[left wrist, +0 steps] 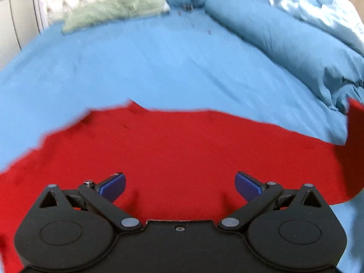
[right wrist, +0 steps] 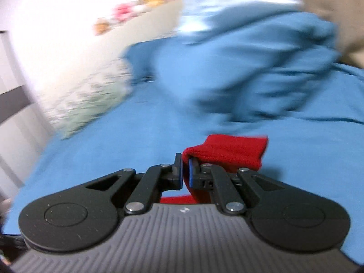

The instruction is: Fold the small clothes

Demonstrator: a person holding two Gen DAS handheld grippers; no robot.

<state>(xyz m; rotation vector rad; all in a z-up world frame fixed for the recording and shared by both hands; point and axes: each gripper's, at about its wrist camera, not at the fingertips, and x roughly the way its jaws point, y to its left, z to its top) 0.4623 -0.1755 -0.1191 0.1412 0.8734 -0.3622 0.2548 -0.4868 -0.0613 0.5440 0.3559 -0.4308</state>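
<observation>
**Right gripper has the red cloth, left gripper wide open above it**

Here's the left gripper (left wrist: pixel 179 185), blue pads (left wrist: pixel 113 185) spread far apart, nothing between them, poised over the red garment (left wrist: pixel 182 150). The garment lies spread across the near part of the blue bed sheet (left wrist: pixel 147 68), reaching to the left edge of the left wrist view, and at the right edge of that view part of it rises off the sheet.

Over to the right wrist view, and it's a blurry one! The right gripper (right wrist: pixel 185 170) has its jaws drawn close, pinching a fold of the red garment (right wrist: pixel 229 152). The cloth bunches out ahead of the fingertips in a thick ribbed roll and runs back down between the fingers. That bunch is lifted above the sheet (right wrist: pixel 113 147).

Along the far right of the bed a blue duvet (left wrist: pixel 284 45) is heaped up, with a paler blue quilt (left wrist: pixel 318 11) piled behind it. At the far left corner sits a pale green and white patterned pillow (left wrist: pixel 109 2). The right wrist view also catches a row of coloured soft shapes (right wrist: pixel 136 6) along a ledge behind the bed, too smeared to name.
</observation>
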